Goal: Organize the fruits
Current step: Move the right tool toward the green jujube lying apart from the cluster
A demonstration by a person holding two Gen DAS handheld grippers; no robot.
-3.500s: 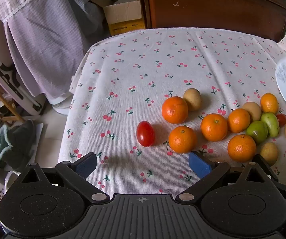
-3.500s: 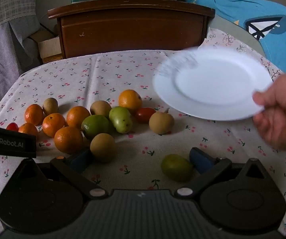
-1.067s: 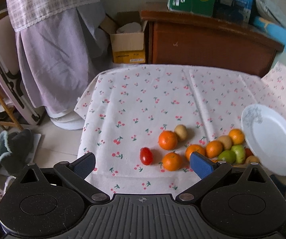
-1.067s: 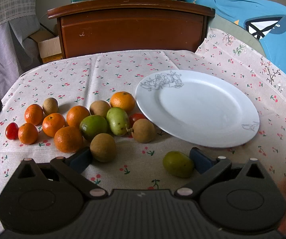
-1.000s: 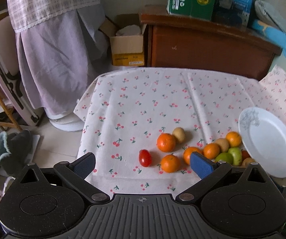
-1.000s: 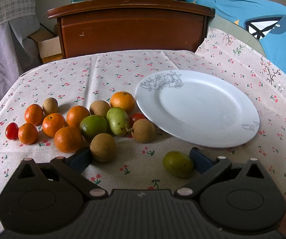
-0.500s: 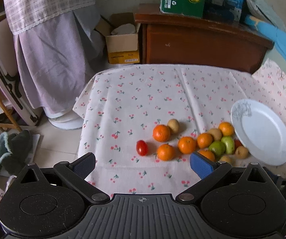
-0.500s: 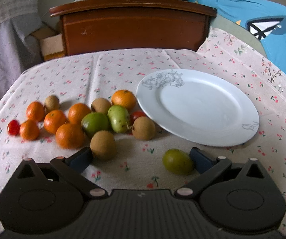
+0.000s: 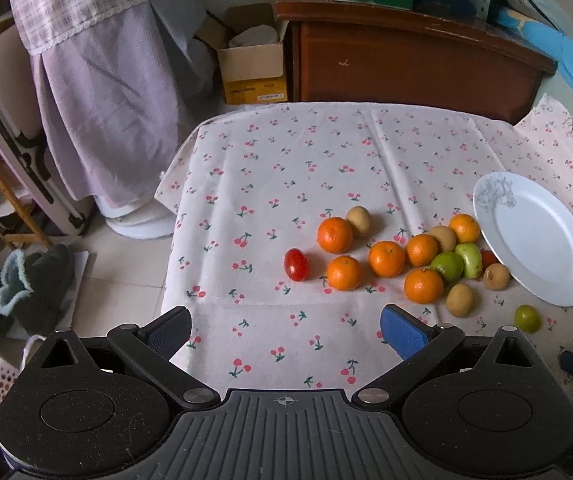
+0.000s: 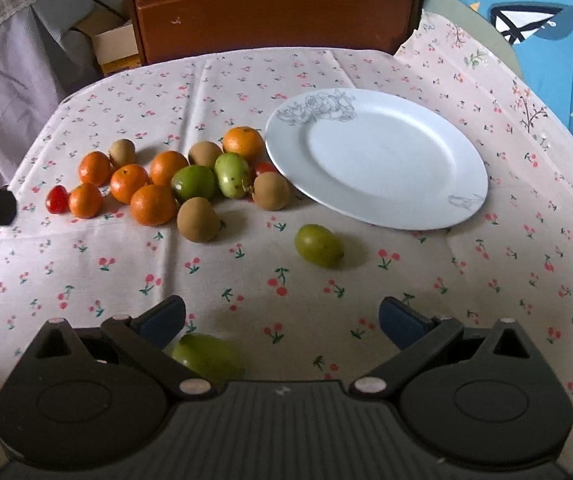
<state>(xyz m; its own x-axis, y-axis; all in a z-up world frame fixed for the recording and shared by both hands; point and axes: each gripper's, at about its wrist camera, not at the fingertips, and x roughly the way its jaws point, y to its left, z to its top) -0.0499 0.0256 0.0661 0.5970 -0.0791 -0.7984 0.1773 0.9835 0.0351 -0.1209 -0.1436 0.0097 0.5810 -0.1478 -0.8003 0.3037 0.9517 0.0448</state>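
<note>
Both grippers, left [image 9: 284, 326] and right [image 10: 282, 316], hover with fingers apart and empty over loose fruit. The bare plate [image 10: 442, 208] waits; best to start with the lone green fruit [image 10: 319, 245], gripped gently

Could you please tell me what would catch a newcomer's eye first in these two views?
Most striking is the loose cluster of round orange mandarins, brown and green fruits on the cherry-print tablecloth, left of centre. Right of them lies an empty white round plate with a grey floral rim, its near-left edge resting on a fruit. Both the left tongs and the right tongs are open and hold nothing.
</note>
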